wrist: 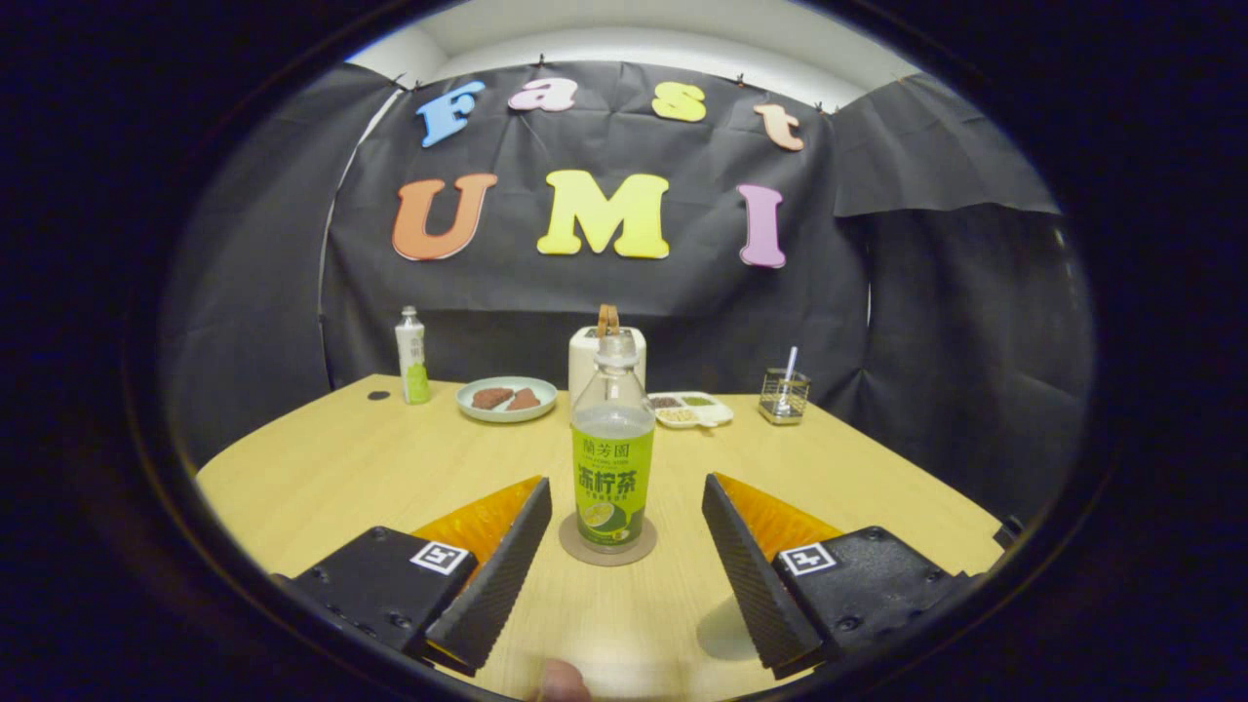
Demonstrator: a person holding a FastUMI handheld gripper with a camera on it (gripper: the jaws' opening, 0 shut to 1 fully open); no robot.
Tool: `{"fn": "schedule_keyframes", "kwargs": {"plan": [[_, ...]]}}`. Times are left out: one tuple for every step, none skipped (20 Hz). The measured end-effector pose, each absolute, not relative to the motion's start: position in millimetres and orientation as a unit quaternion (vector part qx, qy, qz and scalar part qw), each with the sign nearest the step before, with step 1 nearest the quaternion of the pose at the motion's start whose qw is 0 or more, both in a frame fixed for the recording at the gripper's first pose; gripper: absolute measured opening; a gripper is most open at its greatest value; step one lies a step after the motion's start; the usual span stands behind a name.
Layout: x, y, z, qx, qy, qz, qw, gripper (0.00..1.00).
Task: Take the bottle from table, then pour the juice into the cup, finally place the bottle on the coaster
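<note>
Bottle point(612, 458) half-full, on coaster point(607, 553); claw point(626, 507) open

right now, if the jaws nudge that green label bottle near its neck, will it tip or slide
The bottle is tall, narrow and uncapped, so it would probably tip rather than slide. It stands on a coaster, which may add grip at its base. It looks mostly full, so fairly heavy. The gripper is open, jaws apart on either side of the bottle.
</note>
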State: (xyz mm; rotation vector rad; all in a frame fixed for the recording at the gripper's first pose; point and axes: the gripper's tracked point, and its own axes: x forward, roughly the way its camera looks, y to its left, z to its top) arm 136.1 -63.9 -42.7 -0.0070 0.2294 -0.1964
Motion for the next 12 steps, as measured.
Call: {"fn": "schedule_keyframes", "kwargs": {"plan": [[122.6, -60.5, -30.5, -0.009, 0.101, -0.095, 0.990, 1.00], [111.4, -56.9, -22.4, -0.012, 0.089, -0.091, 0.992, 1.00], [99.7, -53.0, -13.1, -0.014, 0.076, -0.089, 0.993, 1.00], [86.0, -50.6, -5.8, -0.013, 0.063, -0.088, 0.994, 1.00], [73.8, -46.8, -0.5, -0.009, 0.053, -0.086, 0.995, 1.00], [63.1, -41.6, 1.4, -0.003, 0.045, -0.081, 0.996, 1.00], [53.9, -35.7, 2.7, 0.002, 0.041, -0.073, 0.996, 1.00], [43.5, -31.5, 3.6, 0.006, 0.034, -0.068, 0.997, 1.00], [34.4, -29.4, 4.2, 0.007, 0.030, -0.065, 0.997, 1.00], [25.3, -28.0, 3.1, 0.005, 0.027, -0.066, 0.997, 1.00], [17.6, -28.5, 1.7, 0.003, 0.027, -0.070, 0.997, 1.00], [10.2, -29.3, 0.7, 0.007, 0.023, -0.074, 0.997, 1.00]]}}
